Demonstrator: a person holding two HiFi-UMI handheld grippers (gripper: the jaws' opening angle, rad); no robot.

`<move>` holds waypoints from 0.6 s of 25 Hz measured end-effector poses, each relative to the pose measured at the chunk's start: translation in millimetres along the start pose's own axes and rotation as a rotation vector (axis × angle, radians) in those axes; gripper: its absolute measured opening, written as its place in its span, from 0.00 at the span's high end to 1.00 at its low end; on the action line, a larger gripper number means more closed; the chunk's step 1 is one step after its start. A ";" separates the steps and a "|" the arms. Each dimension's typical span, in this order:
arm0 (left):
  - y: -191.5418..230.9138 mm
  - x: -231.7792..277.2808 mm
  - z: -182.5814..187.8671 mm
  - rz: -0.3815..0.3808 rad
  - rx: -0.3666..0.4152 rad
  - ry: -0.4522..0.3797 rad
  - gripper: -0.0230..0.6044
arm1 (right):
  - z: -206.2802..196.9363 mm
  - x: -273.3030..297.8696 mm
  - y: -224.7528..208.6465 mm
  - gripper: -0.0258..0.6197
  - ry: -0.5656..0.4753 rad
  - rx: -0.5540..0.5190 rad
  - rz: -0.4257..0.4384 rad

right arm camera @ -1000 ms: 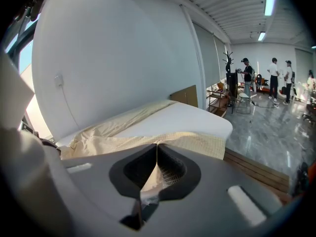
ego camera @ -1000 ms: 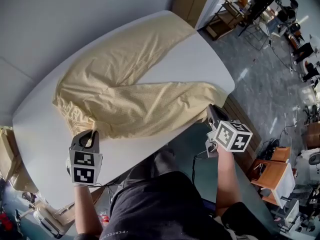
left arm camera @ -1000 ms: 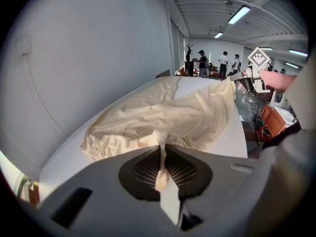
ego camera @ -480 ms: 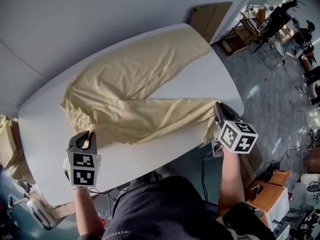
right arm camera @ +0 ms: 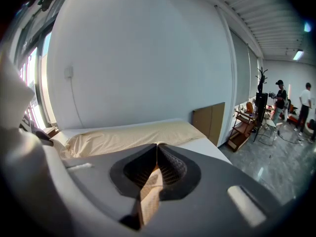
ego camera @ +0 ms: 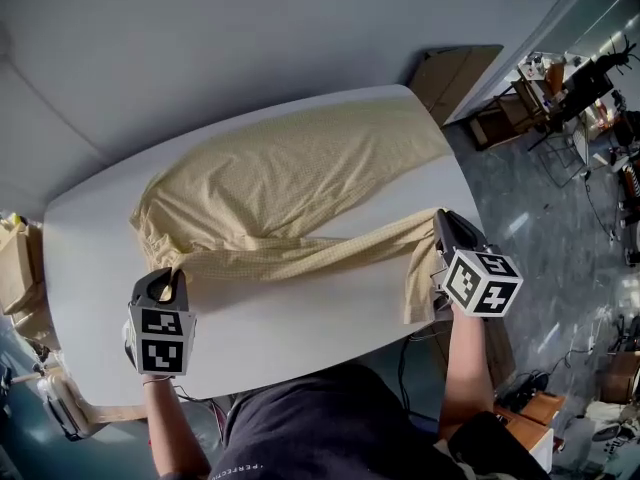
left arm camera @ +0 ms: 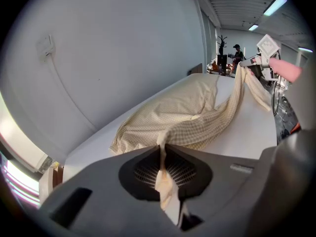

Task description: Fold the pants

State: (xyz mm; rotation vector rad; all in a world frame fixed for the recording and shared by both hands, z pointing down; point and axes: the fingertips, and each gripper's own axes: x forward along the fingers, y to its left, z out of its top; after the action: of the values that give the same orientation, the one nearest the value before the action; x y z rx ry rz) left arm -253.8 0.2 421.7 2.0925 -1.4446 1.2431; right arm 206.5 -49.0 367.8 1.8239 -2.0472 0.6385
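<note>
Pale yellow checked pants (ego camera: 290, 183) lie across the white table (ego camera: 260, 328). One leg lies flat along the far side. The near leg (ego camera: 330, 253) is lifted into a taut band between my two grippers. My left gripper (ego camera: 165, 276) is shut on the waist end of that leg, and cloth (left arm camera: 165, 181) shows pinched between its jaws. My right gripper (ego camera: 440, 230) is shut on the hem end, whose loose tail (ego camera: 418, 288) hangs below. Cloth (right arm camera: 150, 191) fills its jaws too. The far leg (right arm camera: 128, 136) shows beyond them.
The table stands against a grey wall (ego camera: 200, 48). A brown board (ego camera: 455, 78) leans at the far right corner, with shelves (ego camera: 515, 108) and clutter on the grey floor beyond. Cardboard boxes (ego camera: 15, 268) sit off the table's left end. People (right arm camera: 280, 100) stand far off.
Both grippers have lifted and carried the near leg toward the far leg. The right gripper moved farther, and the leg has narrowed from a flat spread into a taut band.
</note>
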 end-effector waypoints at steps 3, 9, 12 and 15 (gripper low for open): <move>5.9 2.8 7.0 0.016 -0.022 0.013 0.93 | 17.8 18.5 1.6 0.95 -0.006 -0.019 0.033; 18.0 4.9 18.0 0.059 -0.050 0.036 0.93 | 53.6 59.8 6.5 0.95 -0.015 -0.079 0.084; 26.1 4.7 23.8 0.082 -0.057 0.046 0.93 | 72.9 79.3 11.2 0.95 -0.024 -0.106 0.105; 33.5 6.1 28.7 0.097 -0.070 0.051 0.93 | 89.1 95.2 15.7 0.95 -0.035 -0.128 0.123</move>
State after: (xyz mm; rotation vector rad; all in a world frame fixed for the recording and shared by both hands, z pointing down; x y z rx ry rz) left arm -268.6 -37.4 402.9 1.9528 -1.5607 1.2527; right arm 183.4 -175.2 340.0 1.6595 -2.1834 0.4973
